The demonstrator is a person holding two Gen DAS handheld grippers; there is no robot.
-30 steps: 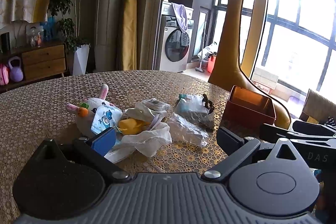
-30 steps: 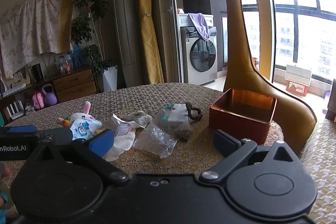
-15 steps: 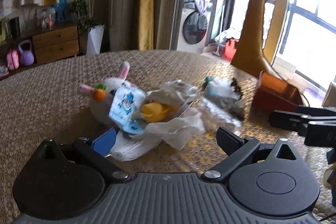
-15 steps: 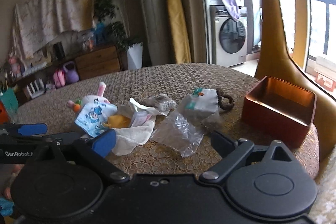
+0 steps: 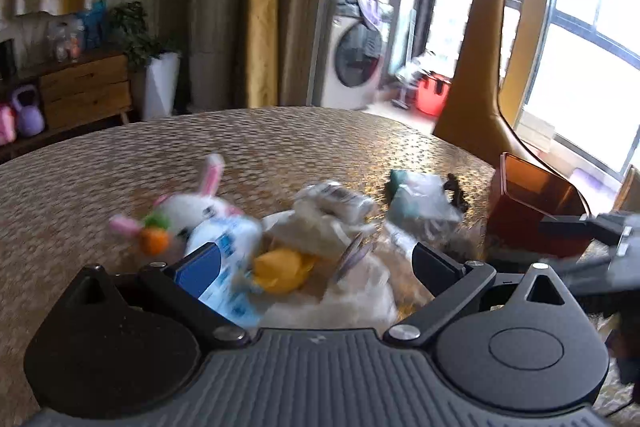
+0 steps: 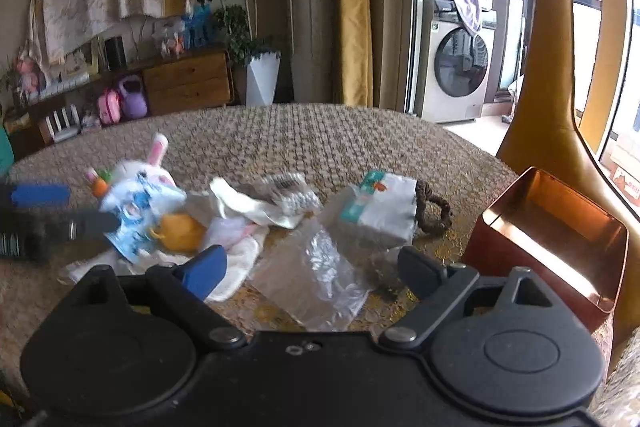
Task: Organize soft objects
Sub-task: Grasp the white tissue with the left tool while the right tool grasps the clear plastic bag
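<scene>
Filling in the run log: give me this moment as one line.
left tongs: open, over the pile near yellow toy | right tongs: open, above clear plastic bag | red tin box: empty, upright

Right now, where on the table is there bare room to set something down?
Bare cloth lies on the far half of the table, behind the plush rabbit and tissue pack, and on the left side beyond the rabbit. The middle is crowded: rabbit, white cloth, clear bag. The red box takes the right edge.
</scene>
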